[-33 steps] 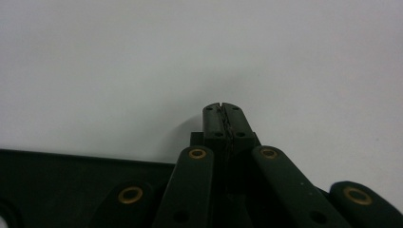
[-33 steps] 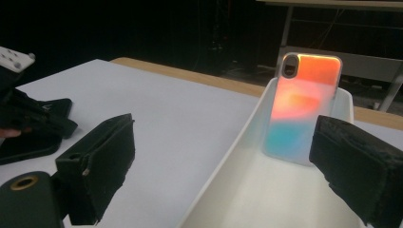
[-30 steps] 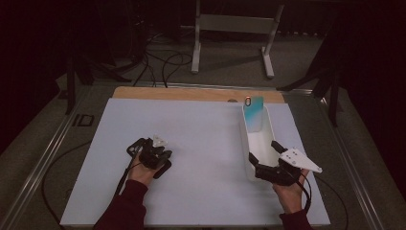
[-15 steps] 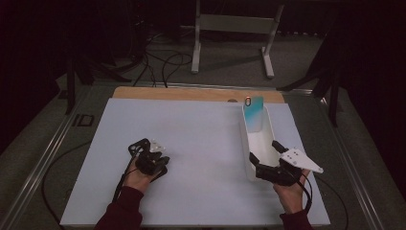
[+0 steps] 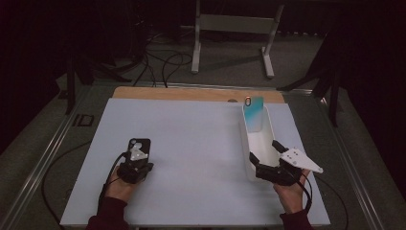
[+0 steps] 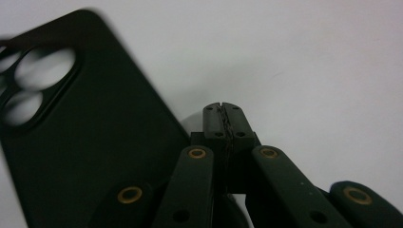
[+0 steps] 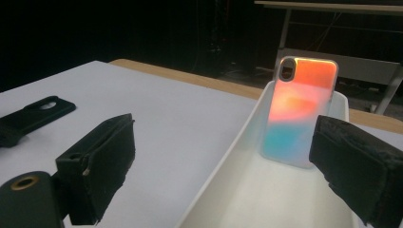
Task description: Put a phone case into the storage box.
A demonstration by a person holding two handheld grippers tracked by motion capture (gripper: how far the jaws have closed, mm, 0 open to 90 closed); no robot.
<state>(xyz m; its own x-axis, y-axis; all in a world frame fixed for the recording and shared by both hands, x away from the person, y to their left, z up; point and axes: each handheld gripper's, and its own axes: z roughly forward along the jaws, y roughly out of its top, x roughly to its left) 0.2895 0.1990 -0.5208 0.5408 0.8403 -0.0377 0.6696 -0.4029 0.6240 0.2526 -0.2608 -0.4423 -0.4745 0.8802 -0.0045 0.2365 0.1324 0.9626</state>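
A black phone case [image 5: 139, 143] lies flat on the white table [image 5: 191, 143], camera holes at its far end. My left gripper [image 5: 138, 158] sits just behind it with its jaws shut and nothing between them. In the left gripper view its tips [image 6: 223, 118] rest beside the black case [image 6: 85, 142]. A white tray [image 5: 262, 139] stands at the right. An iridescent phone case [image 5: 253, 113] leans upright against its far end. My right gripper [image 5: 265, 153] stands open at the tray's near end. Its fingers [image 7: 100, 161] straddle the tray's left wall [image 7: 228, 156], pressing on nothing.
A wooden strip [image 5: 191, 94] runs along the table's far edge. Beyond it are a metal stand [image 5: 234, 24] and cables [image 5: 158, 57] on the dark floor. The black case [image 7: 35, 114] lies far off to the left in the right gripper view.
My left gripper has drawn back to the left and toward the person. The black case now lies uncovered in front of it. The right gripper has stayed put.
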